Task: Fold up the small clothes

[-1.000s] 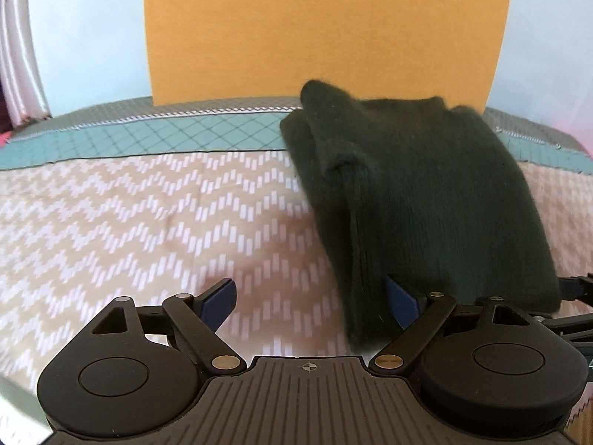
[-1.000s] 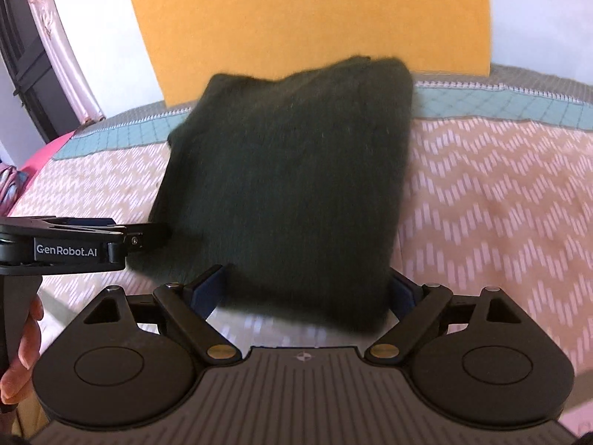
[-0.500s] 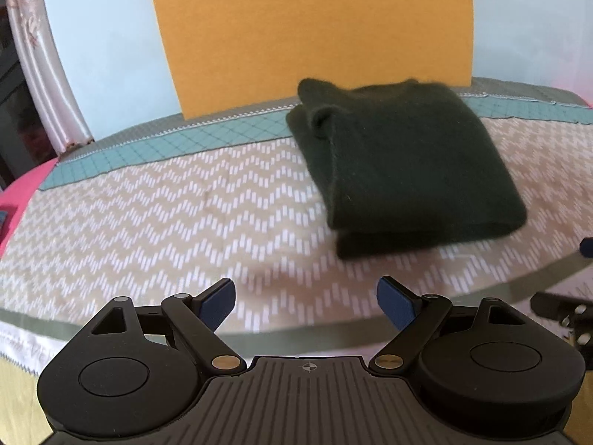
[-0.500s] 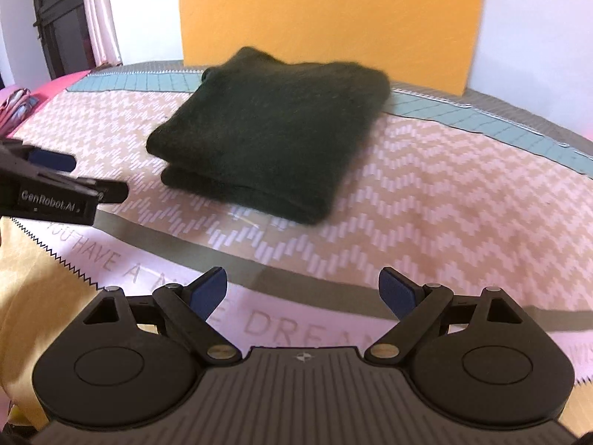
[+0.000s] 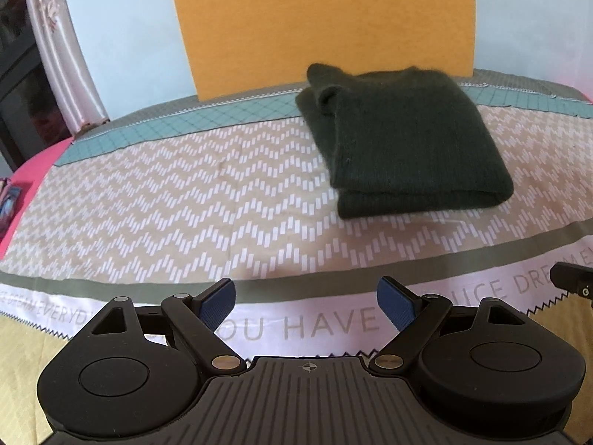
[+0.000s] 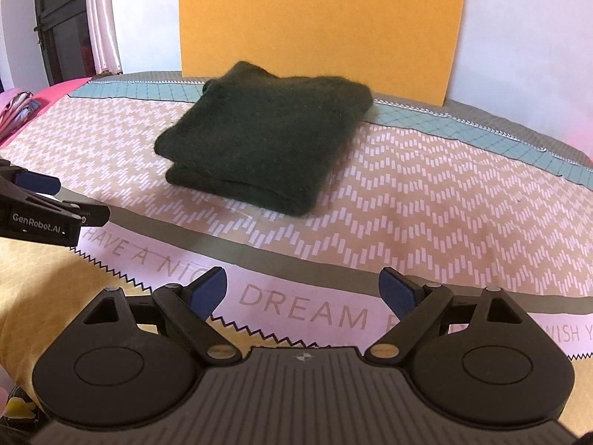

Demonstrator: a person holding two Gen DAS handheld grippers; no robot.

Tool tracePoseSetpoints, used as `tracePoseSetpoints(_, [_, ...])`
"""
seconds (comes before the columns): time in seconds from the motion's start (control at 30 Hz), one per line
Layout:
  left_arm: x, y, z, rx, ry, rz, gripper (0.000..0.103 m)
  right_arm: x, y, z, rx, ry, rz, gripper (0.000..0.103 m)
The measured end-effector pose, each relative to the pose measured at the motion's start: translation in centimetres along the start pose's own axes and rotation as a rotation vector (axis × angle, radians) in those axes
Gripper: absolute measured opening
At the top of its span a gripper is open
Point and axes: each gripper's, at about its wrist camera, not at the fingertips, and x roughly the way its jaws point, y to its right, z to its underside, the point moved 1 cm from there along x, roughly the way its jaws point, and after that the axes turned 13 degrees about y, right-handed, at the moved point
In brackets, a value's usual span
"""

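A dark green knitted garment (image 5: 404,141) lies folded in a compact rectangle on the patterned bedspread (image 5: 185,204), toward the far side; it also shows in the right wrist view (image 6: 267,144). My left gripper (image 5: 307,302) is open and empty, held back near the bed's front edge, well short of the garment. My right gripper (image 6: 301,291) is open and empty too, also well short of it. The left gripper's side shows at the left of the right wrist view (image 6: 40,207).
An orange panel (image 5: 326,18) stands against the pale wall behind the bed. A pink sheet edge (image 5: 22,185) and a curtain (image 5: 55,48) are at the left. A yellow cloth (image 6: 44,289) lies under the bedspread's printed front border.
Both grippers have let go of the folded garment and pulled back toward the front edge of the bed. The garment stays folded where it was laid.
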Motion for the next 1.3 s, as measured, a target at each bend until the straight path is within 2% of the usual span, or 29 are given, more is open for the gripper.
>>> tracePoseSetpoints(0.6, [-0.8,0.0,0.0,-0.010,-0.007,-0.031,0.103,-0.8,-1.6,-0.6,-0.053,0.035,-0.018,0.091])
tracePoseSetpoints(1.3, [-1.3,0.1,-0.3,-0.029,-0.012,-0.017,0.103,-2.2,-2.3,-1.7,-0.106,0.110,-0.020,0.096])
